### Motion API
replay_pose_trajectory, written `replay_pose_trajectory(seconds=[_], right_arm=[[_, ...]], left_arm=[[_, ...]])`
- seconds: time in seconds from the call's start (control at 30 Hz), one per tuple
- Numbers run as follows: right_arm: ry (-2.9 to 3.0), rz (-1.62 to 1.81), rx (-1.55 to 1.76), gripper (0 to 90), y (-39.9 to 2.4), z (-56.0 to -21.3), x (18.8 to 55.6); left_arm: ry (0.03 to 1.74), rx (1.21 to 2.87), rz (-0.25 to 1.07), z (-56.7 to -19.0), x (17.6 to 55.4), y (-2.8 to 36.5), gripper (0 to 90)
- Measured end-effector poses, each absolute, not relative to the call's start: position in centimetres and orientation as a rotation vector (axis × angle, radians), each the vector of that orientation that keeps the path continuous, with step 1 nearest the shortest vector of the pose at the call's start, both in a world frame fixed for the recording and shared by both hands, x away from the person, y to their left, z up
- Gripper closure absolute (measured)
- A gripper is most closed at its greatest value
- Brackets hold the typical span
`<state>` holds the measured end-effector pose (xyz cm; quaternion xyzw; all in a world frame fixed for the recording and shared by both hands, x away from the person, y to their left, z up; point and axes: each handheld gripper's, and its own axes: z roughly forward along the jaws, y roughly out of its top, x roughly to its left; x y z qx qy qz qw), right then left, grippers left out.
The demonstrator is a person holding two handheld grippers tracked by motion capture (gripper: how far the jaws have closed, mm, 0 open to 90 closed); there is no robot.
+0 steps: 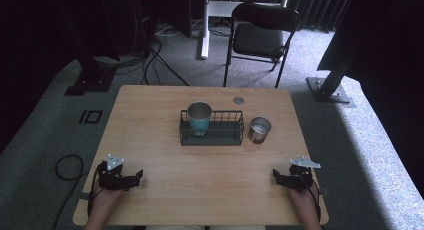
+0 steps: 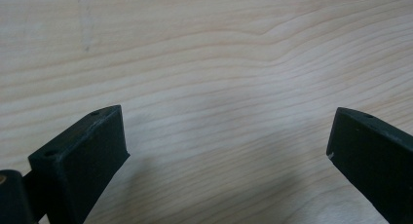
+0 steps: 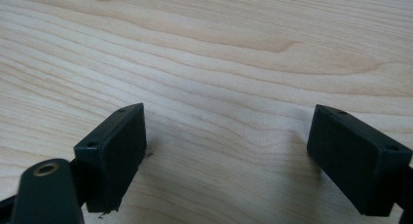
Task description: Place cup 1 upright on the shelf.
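With both the left gripper (image 1: 138,176) and the right gripper (image 1: 275,174) resting wide and empty low in the frame on the worktop (image 1: 150,135), better to reach for the steel cup (image 1: 259,129) right of centre, beside the wire rack (image 1: 211,136) holding the teal cup (image 1: 199,118), approaching level.

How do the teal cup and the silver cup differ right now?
The teal cup stands inside the wire rack, at its left end; the silver cup stands on the bare table, just right of the rack. The teal cup has a coloured outer wall and looks taller; the silver cup is plain metal and shorter. Both are upright, open-topped, with metallic insides, and far from both grippers.
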<state>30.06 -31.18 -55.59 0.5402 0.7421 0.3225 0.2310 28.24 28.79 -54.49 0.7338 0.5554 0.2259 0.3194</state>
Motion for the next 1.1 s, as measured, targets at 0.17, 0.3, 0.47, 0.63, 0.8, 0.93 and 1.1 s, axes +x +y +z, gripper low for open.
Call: replay_pose_trajectory(seconds=[0.17, 0.3, 0.47, 0.63, 0.8, 0.93, 1.1], right_arm=[[2.041, 0.887, 1.486, 13.9, -31.18, -55.59, 30.06], [2.041, 0.887, 1.485, 14.0, -31.18, -55.59, 30.06], [2.041, 0.887, 1.486, 13.9, -31.18, -55.59, 30.06], [2.041, 0.884, 1.486, 13.9, -31.15, -55.58, 30.04], [2.018, 0.875, 1.512, 13.3, -31.05, -55.59, 29.83], [2.064, 0.868, 1.49, 12.0, -30.87, -55.44, 29.81], [2.079, 0.867, 1.488, 12.1, -30.93, -55.37, 29.83]], left_arm=[[1.522, 1.924, 0.581, -54.84, 28.33, 29.34, 1.8], [1.57, 1.92, 0.574, -55.04, 28.45, 29.55, 1.8], [1.586, 1.924, 0.636, -55.3, 28.32, 29.26, 1.7], [1.613, 1.899, 0.65, -55.36, 28.25, 29.24, 1.7], [1.617, 1.894, 0.65, -55.36, 28.21, 29.22, 1.8], [1.617, 1.894, 0.651, -55.36, 28.21, 29.22, 1.8], [1.617, 1.894, 0.651, -55.37, 28.21, 29.22, 1.7]])
